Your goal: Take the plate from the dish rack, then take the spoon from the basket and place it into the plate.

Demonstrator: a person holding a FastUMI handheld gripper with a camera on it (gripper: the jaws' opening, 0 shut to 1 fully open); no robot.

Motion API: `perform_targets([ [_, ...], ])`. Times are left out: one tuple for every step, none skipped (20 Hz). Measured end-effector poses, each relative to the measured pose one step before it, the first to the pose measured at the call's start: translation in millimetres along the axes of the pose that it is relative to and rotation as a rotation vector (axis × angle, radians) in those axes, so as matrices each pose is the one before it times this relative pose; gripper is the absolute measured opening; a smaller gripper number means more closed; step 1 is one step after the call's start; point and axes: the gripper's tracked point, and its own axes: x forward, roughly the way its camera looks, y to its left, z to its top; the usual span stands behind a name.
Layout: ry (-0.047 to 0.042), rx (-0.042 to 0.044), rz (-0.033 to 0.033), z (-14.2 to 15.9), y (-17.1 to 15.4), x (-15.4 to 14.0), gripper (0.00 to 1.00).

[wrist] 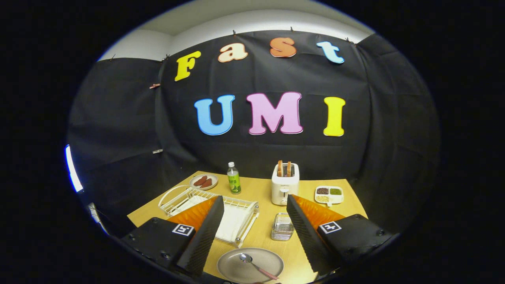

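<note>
Plate [250,265], grey and round, lies flat near the worktop's [260,189] near edge, between the two fingers of the tool [254,202], with the spoon [256,266] resting in it, bowl toward the dish rack [213,213]. The rack sits just beyond the plate, behind the left finger; the small wire basket [282,226] stands beside it, ahead of the right finger. Bare wood separates basket from toaster [285,184]. The tool is raised above the worktop, fingers spread wide, holding nothing. A bottle [233,178] stands near the far edge.
</note>
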Motion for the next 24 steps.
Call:
perform_targets([
  [-0.00898,-0.00525,-0.03016,-0.61,3.13,-4.86,0.99],
  [0.00043,-0.00459,-0.03378,-2.64,2.02,-4.04,0.99],
  [0.00764,-0.00058,-0.02751,-3.97,3.37,-4.24,0.99],
  [0.008,0.0066,-0.02515,-1.86,3.75,-3.76,0.99],
  [-0.00441,0.01309,-0.02031,1.46,4.79,-2.58,0.99],
  [-0.01098,0.0173,-0.00986,3.25,7.32,-2.79,0.99],
  [-0.01362,0.01454,-0.00261,3.73,9.24,-2.72,0.99],
  [-0.01692,0.00573,-0.0006,4.27,8.47,-1.8,0.99],
  [-0.01962,0.00088,-0.0009,5.87,6.29,-0.77,0.99],
  [-0.01823,0.00027,-0.00277,5.45,6.08,-1.63,0.99],
  [-0.01763,0.00318,-0.00706,4.58,5.82,-0.43,0.99],
  [-0.01546,0.00247,-0.00867,4.41,4.97,-1.78,0.99],
  [-0.0117,-0.0021,-0.00578,3.51,4.96,-0.02,0.99],
  [-0.01205,-0.00579,-0.00709,3.24,2.72,-1.72,0.99],
  [-0.006,-0.00105,-0.00286,-0.98,3.83,-1.66,0.99],
  [0.00418,0.00478,-0.00418,-3.52,4.46,-1.87,0.99],
  [0.00795,0.0045,-0.00185,-5.98,3.93,-2.45,0.99],
  [0.00258,-0.00028,-0.01089,-3.13,1.35,-1.15,0.99],
  [-0.00327,0.00869,-0.02635,-1.69,-3.79,-1.61,0.99],
  [-0.01021,0.01539,-0.01827,0.64,0.36,-1.63,0.99],
  [-0.01097,0.00796,-0.01528,-0.19,1.0,-0.88,0.99],
  [-0.00636,-0.00213,-0.00878,-0.25,0.6,-1.57,0.99],
  [-0.00354,-0.00837,-0.01026,-2.03,-0.51,-1.02,0.99],
  [0.00115,-0.01396,-0.0058,-1.18,0.25,0.0,0.99],
])
